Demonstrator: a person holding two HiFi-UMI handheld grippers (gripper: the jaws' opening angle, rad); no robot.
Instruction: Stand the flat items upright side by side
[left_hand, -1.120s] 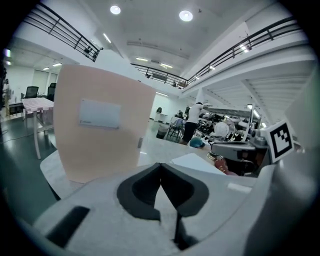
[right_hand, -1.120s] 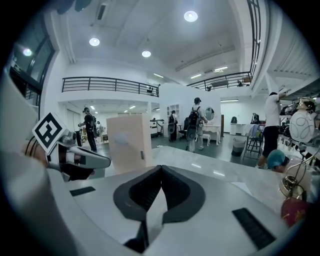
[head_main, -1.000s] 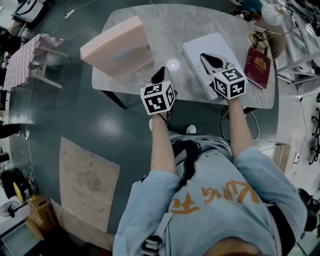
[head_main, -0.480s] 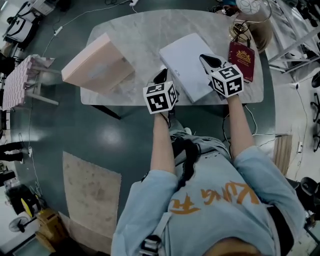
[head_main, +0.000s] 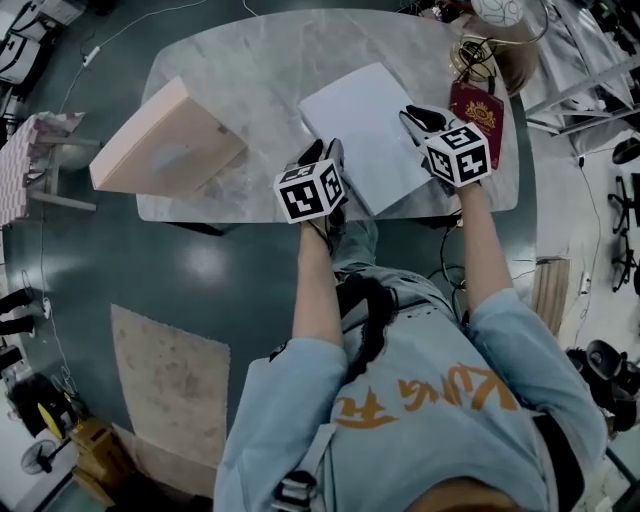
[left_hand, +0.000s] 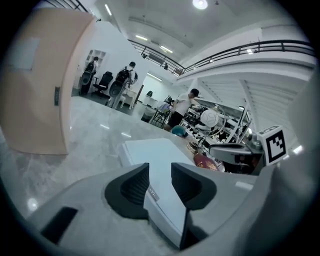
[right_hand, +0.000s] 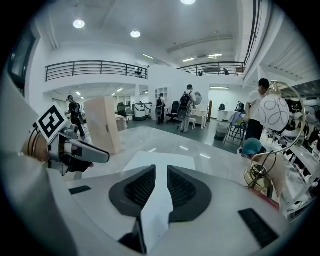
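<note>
Grey marble table (head_main: 250, 60) in an open hall: distant people (right_hand: 187, 107) shown only in the gripper views, the whole white flat box (head_main: 365, 120) and the red booklet (head_main: 478, 108) just right of it only from the head view. Left gripper (left_hand: 160, 182) at the white flat box's near left edge, jaws apart and opening, the edge in the gap unpressed; right gripper (right_hand: 161, 187) over its right side, jaws narrowly apart and opening. Pink box (head_main: 160, 140) upright, well to the left, contents unseen.

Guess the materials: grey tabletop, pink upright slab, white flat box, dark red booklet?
Grey veined tabletop: polished stone or marble-look laminate; it mirrors the ceiling lights.
Pale pink upright slab-shaped box: matte cardboard or painted board, no glare; cannot tell which.
White flat rectangular box: probably matte card; crisp edges, small side label.
Dark red booklet: gold-printed cover, maybe leatherette or coated card.
</note>
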